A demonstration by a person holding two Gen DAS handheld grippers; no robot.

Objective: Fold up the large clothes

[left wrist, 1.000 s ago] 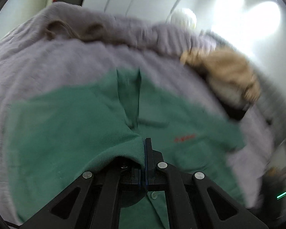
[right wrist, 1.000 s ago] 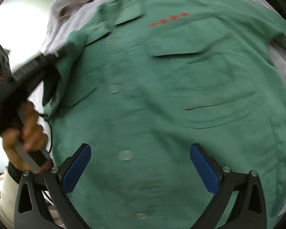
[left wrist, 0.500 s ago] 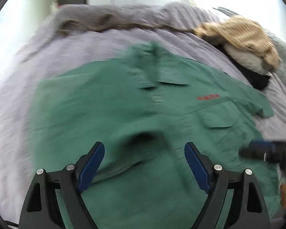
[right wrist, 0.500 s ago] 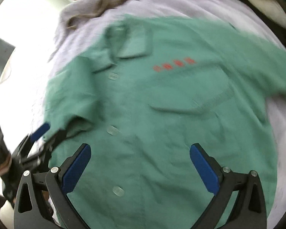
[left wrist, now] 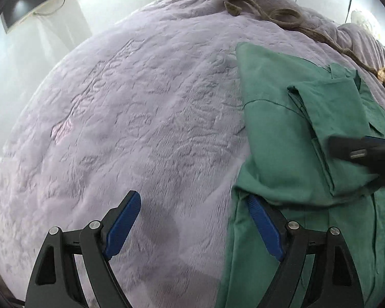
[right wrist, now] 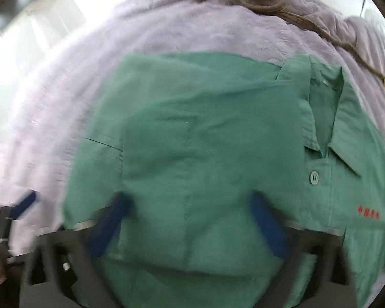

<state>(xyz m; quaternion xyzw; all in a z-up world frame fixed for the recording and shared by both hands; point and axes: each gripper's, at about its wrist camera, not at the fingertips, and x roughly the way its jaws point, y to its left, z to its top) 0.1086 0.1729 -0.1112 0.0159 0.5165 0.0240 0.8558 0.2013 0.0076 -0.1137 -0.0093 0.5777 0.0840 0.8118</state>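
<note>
The green button-up cotton shirt (right wrist: 218, 138) lay centre frame on the lilac plush blanket (left wrist: 131, 107); both the left gripper (left wrist: 192, 220) and the right gripper (right wrist: 190, 220) stood apart, empty.

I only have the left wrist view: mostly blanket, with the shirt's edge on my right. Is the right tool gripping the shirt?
Observer: No. The right tool is open, with its fingers spread over the folded-in side of the shirt. That view is blurred, though.
Operator: Is the shirt front up?
Observer: Yes, a button shows to the right of the fold.
Operator: Any marking?
Observer: There's red lettering on the chest, not covered by the fold.
</note>
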